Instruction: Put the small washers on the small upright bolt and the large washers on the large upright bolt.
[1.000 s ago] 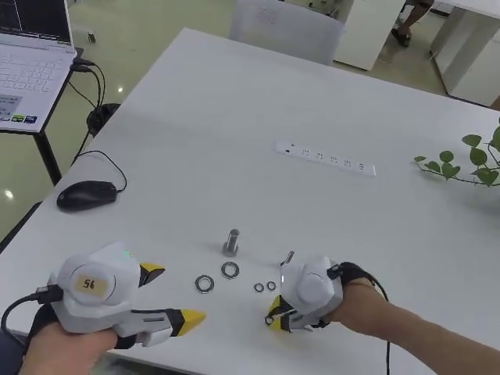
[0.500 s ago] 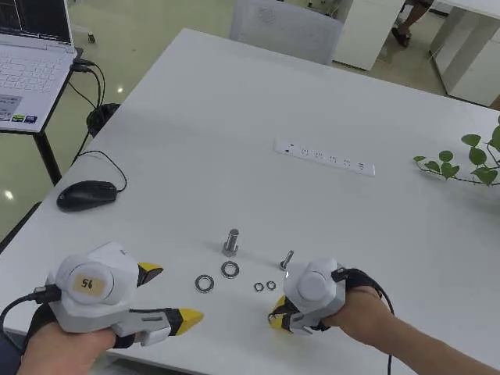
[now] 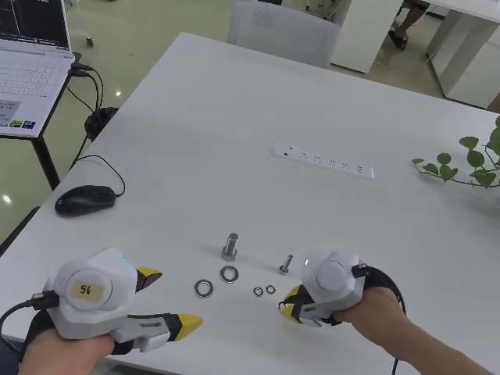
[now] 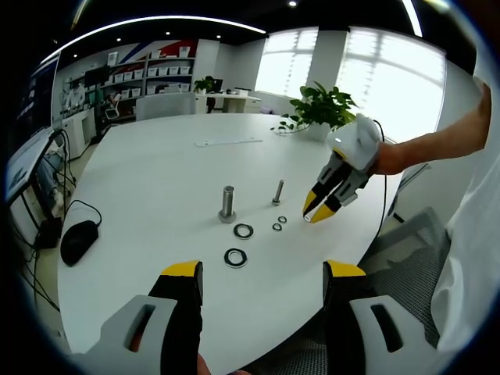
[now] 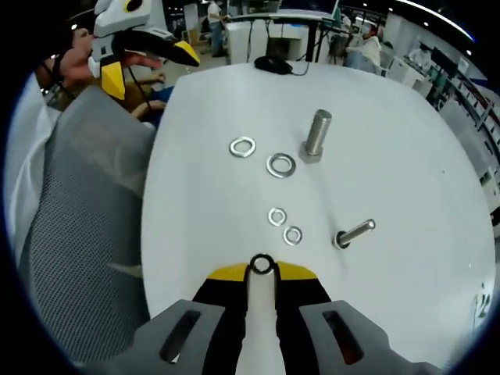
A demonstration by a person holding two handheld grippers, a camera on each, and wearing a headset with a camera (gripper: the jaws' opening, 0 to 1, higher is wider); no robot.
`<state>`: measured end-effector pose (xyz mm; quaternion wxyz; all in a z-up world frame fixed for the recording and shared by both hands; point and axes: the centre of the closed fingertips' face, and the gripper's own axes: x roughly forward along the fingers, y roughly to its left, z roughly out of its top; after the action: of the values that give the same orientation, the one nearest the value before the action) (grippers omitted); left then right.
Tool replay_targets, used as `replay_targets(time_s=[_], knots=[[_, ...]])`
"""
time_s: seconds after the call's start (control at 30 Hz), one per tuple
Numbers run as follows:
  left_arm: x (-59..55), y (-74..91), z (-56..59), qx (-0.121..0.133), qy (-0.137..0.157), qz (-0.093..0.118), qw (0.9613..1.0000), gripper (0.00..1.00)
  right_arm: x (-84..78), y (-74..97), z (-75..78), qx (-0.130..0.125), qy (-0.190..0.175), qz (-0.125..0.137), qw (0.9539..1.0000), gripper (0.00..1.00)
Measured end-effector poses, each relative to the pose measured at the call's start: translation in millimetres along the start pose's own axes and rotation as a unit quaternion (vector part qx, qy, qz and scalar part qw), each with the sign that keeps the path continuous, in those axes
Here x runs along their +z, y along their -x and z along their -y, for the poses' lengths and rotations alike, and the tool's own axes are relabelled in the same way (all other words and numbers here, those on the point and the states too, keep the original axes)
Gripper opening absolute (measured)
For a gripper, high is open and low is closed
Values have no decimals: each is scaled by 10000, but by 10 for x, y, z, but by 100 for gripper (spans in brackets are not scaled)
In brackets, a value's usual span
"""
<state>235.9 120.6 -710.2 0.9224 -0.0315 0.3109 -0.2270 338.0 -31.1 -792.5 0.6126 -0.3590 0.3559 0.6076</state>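
White counter: right claw clenched on what looks like a small washer, small bolt standing upright just ahead and right of it, left claw released, farther off.

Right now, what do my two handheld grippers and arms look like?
Left gripper: rounded white shell, black jaws with yellow tips, round label reading 56, black cable at the rear. Right gripper: same white shell and yellow tips, black wrist strap.
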Motion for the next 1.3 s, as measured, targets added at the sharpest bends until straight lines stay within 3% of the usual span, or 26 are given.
replay_targets(time_s=[0.27,0.53,0.8,1.3], knots=[[22,-15,15,-37,-37,-9,10000,62,165,231,362,-441,-184,186,9987,13],[32,-23,25,-45,-38,-13,10000,62,286,313,650,-648,-187,213,9975,13],[17,-16,8,-23,-14,-28,10000,62,306,276,741,-625,-131,44,9980,13],[1,-5,-19,16,19,-25,10000,62,315,199,743,-522,-6,-141,9985,13]])
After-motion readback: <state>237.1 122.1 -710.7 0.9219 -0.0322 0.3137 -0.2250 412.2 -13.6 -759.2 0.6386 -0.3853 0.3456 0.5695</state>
